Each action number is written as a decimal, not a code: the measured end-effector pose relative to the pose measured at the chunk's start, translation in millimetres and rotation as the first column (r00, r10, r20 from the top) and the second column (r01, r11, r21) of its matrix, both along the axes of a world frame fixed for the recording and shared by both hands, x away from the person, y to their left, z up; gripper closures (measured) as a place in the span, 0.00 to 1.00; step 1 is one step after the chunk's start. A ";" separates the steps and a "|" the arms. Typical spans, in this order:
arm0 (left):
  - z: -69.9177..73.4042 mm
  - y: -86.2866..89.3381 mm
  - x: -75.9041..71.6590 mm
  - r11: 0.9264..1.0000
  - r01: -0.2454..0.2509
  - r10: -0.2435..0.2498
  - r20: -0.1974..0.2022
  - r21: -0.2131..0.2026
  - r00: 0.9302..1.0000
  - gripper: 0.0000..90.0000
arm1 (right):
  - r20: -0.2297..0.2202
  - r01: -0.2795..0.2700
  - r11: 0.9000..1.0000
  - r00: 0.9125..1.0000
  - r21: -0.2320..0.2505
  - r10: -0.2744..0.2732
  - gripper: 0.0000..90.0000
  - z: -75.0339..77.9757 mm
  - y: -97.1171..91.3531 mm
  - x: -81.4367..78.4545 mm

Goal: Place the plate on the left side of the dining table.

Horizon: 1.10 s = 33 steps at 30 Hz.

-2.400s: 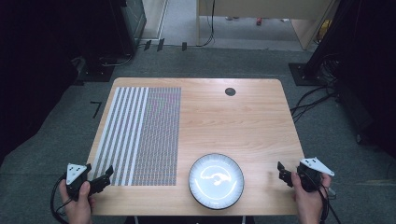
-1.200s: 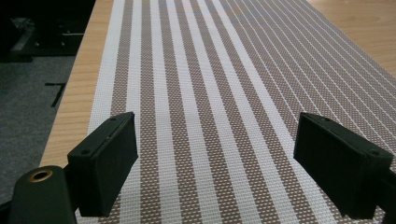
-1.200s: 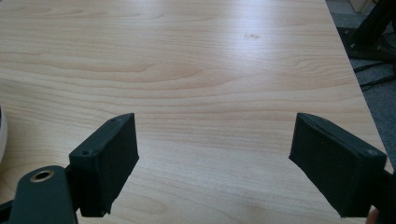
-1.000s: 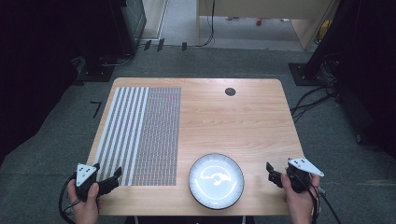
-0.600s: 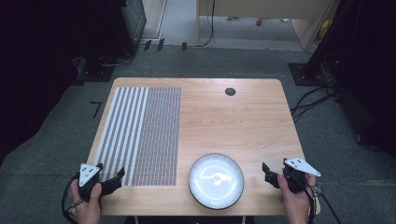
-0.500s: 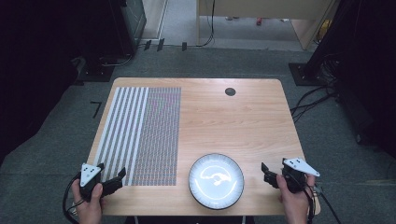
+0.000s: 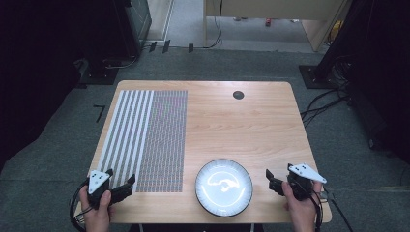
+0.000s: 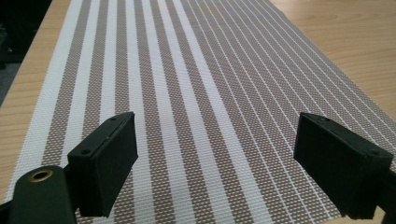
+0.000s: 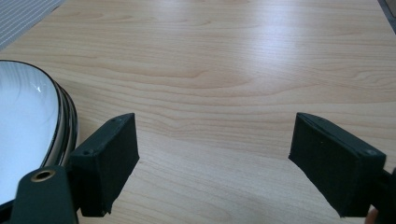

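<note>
**Glazed plate and woven mat: how each will handle**

Glazed white, with a thin dark rim, the plate (image 7: pixel 224 187) sits near the table's (image 7: pixel 251 125) front edge, at about 6 o'clock on the tabletop. Your right gripper (image 7: pixel 273 182) is just beside it, at the plate's 3 o'clock, jaws spread wide and holding nothing. In the right gripper view the plate's rim (image 9: pixel 63 119) curves up at the left jaw, close but not clearly touching.

Expect the plate to be stiff, fairly heavy for its size, slick where glazed, and breakable if dropped. The rim is the only real hold: slide one jaw under the lip and one over it, and close firmly. A one-sided pinch will likely let it tilt, so keep it low.

The striped woven placemat (image 7: pixel 147 137) lies flat along the table's left side, from 7 to 10 o'clock. Your left gripper (image 7: pixel 119 183) hovers at its near corner, jaws also wide apart and empty; the left gripper view looks straight along the brown and white stripes (image 8: pixel 187 93).

The mat looks light, thin and flexible, with a textured weave that should grip well. Take it at an edge or corner; it will probably droop if lifted from one point.

A small dark disc (image 7: pixel 238 94) sits at the table's 12 o'clock, well apart from both.
</note>
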<state>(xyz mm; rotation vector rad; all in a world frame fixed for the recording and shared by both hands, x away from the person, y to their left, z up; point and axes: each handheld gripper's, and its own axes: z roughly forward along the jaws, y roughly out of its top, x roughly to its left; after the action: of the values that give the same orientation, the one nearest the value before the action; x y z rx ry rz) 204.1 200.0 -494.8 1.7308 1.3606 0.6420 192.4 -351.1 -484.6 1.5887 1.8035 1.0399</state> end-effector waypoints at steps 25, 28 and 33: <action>-0.9 -33.3 -3.3 0.997 0.075 -0.075 -0.005 0.010 0.997 0.15 | 0.010 -0.056 0.998 0.998 0.004 0.056 0.17 2.7 19.6 -2.8; -1.5 -38.8 -3.6 0.996 0.087 -0.087 -0.006 0.015 0.996 0.15 | 0.011 -0.064 0.998 0.998 0.005 0.064 0.17 2.9 22.8 -3.1; -2.0 -46.2 -4.2 0.995 0.097 -0.097 -0.005 0.020 0.995 0.15 | 0.013 -0.071 0.997 0.997 0.006 0.071 0.17 2.7 25.4 -2.9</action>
<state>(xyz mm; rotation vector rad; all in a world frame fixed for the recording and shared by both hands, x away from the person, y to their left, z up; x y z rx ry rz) 199.9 153.8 -496.8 1.8031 1.2687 0.5997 189.5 -325.7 -482.0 1.5283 1.8625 1.0867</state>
